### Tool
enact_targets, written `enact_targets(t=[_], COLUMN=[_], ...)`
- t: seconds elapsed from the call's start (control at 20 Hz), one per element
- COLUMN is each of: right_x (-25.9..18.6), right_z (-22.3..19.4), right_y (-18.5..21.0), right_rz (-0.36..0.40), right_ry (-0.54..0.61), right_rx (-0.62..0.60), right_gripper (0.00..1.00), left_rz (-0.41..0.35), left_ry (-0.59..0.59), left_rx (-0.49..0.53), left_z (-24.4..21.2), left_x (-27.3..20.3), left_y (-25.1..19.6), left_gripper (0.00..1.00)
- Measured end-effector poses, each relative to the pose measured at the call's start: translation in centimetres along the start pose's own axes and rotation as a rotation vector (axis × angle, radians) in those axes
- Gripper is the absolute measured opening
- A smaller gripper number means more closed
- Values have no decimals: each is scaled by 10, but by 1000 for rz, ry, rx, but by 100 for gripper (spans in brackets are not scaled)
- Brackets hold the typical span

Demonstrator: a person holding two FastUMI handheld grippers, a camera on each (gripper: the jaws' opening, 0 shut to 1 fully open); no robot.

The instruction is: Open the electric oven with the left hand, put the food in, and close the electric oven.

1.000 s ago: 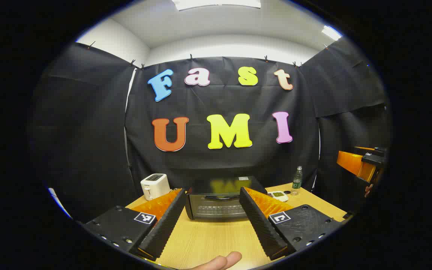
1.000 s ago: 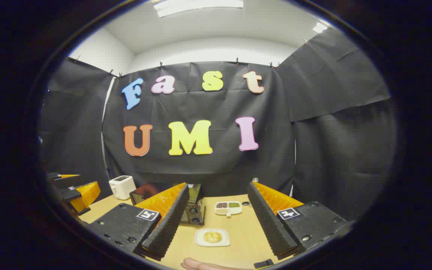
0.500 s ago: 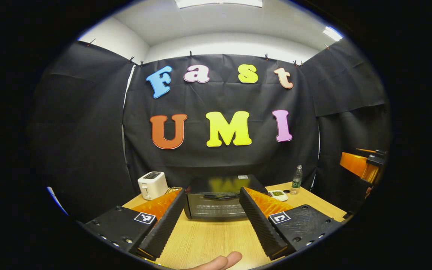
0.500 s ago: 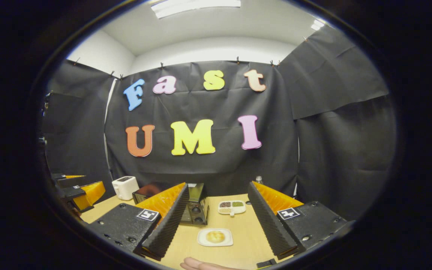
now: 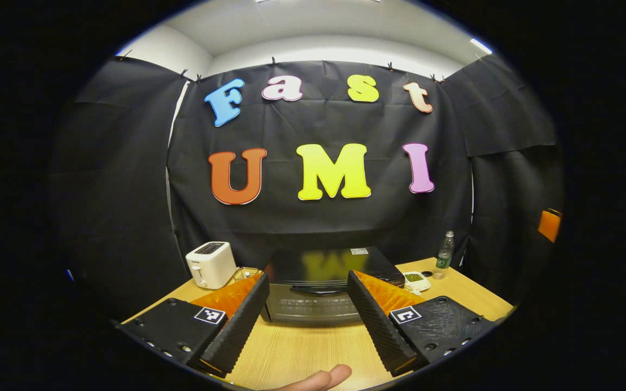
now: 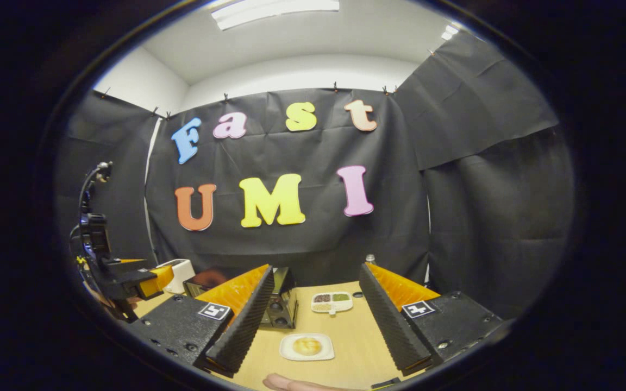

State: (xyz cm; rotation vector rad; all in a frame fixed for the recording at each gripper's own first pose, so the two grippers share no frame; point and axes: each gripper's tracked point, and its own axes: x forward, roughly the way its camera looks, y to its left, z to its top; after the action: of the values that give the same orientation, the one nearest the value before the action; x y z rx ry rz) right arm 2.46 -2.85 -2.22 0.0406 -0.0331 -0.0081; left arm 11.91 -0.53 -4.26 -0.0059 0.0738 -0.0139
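Facing the closed electric oven, left hand-held gripper spread, empty; right hand-held gripper likewise agape above bread plate on tabletop.

wooden table carrying everything | electric oven sitting mid-table, door shut | toaster standing left | bottle standing right | divided dish and plate of food lying beside oven

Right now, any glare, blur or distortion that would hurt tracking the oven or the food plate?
Left gripper view: sharp; the oven top mirrors the wall as a yellow smear; strong fisheye bending at the edges. Right gripper view: ceiling light blown out, plate of food evenly lit and sharp, little shadow on the table.
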Motion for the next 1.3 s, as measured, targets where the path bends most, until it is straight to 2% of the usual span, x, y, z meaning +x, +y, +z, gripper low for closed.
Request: enact_targets(t=[0.15, 0.3, 0.35, 0.4, 0.45, 0.55, 0.6, 0.65, 0.7, 0.85, 0.9, 0.95, 1.0, 1.05, 1.3], right_x=[9, 14, 14, 14, 14, 11, 9, 8, 6, -3, -6, -9, -13, -15, -25], right_z=[-4, -5, -4, -8, -11, -17, -16, -15, -14, -2, 0, 2, 2, 4, 2], right_y=[-17, -22, -25, -27, -26, -21, -17, -17, -22, -25, -22, -20, -21, -22, -26], right_rz=[-28, -13, -19, -24, -24, -5, 7, 9, -1, -21, -15, -8, -5, -6, -16], right_ry=[-15, -42, -57, -68, -71, -68, -69, -70, -76, -114, -121, -128, -132, -135, -123], right_rx=[-5, -27, -43, -63, -87, -105, -99, -93, -90, -84, -81, -75, -70, -66, -66], right_gripper=[96, 96, 96, 96, 96, 96, 96, 96, 96, 96, 96, 96, 96, 96, 96], left_rz=[-13, -35, -48, -57, -65, -55, -63, -73, -82, -95, -97, -101, -103, -101, -98], left_ry=[23, 79, 93, 98, 99, 124, 140, 159, 179, 266, 245, 271, 265, 275, 260], left_rx=[10, 3, 2, 7, 20, 40, 38, 29, 22, -7, -4, 0, -1, -6, -11], left_z=[-17, -42, -49, -52, -54, -64, -71, -77, -85, -106, -102, -106, -104, -107, -113], left_x=[47, 86, 97, 105, 115, 130, 135, 139, 142, 140, 143, 140, 137, 134, 112], left_y=[-5, -13, -18, -21, -23, -24, -27, -30, -32, -31, -32, -32, -31, -31, -31], left_gripper=[94, 94, 87, 87, 94, 95, 87, 87, 95, 96, 99, 89, 90, 99, 99])
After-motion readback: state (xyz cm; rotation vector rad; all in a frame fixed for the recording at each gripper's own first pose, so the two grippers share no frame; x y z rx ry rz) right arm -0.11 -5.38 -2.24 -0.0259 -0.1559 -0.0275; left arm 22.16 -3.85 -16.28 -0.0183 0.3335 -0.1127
